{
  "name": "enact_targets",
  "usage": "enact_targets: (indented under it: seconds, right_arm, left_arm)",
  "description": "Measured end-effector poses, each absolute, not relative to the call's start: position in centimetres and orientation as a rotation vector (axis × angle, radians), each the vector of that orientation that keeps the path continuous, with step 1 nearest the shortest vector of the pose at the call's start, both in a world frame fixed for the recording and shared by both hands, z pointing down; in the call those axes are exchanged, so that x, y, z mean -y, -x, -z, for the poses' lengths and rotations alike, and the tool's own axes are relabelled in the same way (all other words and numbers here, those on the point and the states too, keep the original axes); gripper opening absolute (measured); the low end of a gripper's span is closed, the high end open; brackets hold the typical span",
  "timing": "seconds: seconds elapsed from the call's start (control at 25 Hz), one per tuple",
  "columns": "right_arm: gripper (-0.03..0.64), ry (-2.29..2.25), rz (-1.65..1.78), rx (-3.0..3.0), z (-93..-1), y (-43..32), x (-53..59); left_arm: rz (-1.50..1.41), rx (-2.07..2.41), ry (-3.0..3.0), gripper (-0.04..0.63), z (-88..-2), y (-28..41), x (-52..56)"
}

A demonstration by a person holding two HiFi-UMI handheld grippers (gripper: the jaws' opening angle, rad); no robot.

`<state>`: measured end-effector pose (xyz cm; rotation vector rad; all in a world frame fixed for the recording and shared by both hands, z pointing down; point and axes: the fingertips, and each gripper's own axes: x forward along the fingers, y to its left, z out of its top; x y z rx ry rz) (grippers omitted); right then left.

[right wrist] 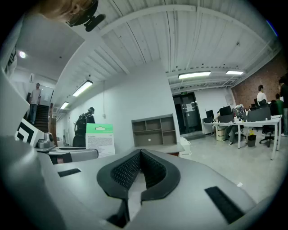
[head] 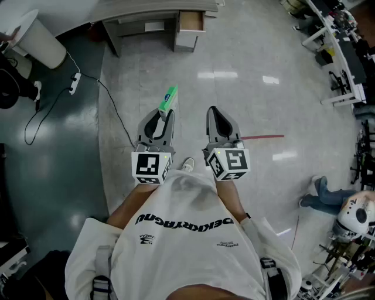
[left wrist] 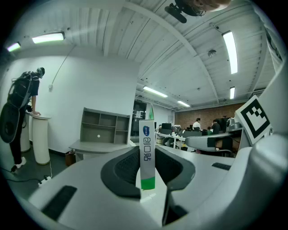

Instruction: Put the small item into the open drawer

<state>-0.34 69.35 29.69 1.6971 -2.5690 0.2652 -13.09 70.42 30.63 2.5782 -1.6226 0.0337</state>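
Small item [head: 169, 99]: slim white box with a green end. It stands out past the tips of the left gripper [head: 163, 115], just left of centre in the head view. The left gripper view shows it upright between the two dark pads, both jaws pinching its flat sides. Grip looks square, no tilt to speak of.

Right gripper [head: 216, 112]: just right of centre, alongside the left one, apart from it. Jaws pressed together at the tips, nothing between them.

Open drawer [head: 191, 21]: top centre of the head view, pulled out from under the grey desk [head: 153, 13], brown inside showing. Well apart from the box, with bare pale floor [head: 252, 88] between. A black cable [head: 108, 96] trails over the floor at left.

Step in hand, as I judge it: carry. The box is gripped but not yet near the drawer.

Next move calls for walking forward to the desk, bringing the left gripper over the drawer's open top, lowering the box inside the walls, then spreading the jaws. The right gripper has no job that I can see.
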Motion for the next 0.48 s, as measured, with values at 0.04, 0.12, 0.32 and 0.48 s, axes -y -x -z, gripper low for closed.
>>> enact_targets:
  seconds: [0.04, 0.12, 0.32, 0.48]
  right_arm:
    - [0.032, -1.694, -0.262, 2.572, -29.7, 0.3, -69.2]
    - [0.032, -1.685, -0.259, 2.578, -29.8, 0.2, -69.0]
    - [0.032, -1.658, -0.255, 2.604, -30.0, -1.6, -68.6]
    - [0.032, -1.652, -0.25, 2.626, -29.9, -2.7, -67.9]
  left_arm:
    - [-0.034, 1.628, -2.578, 0.103, -30.6, 13.1, -70.3]
    - [-0.034, 1.638, -2.577, 0.103, -30.7, 12.9, -70.1]
    - [-0.042, 1.655, -2.572, 0.103, -30.9, 10.8, -69.7]
    - [-0.054, 1.661, -2.574, 0.103, -31.0, 9.5, -69.1]
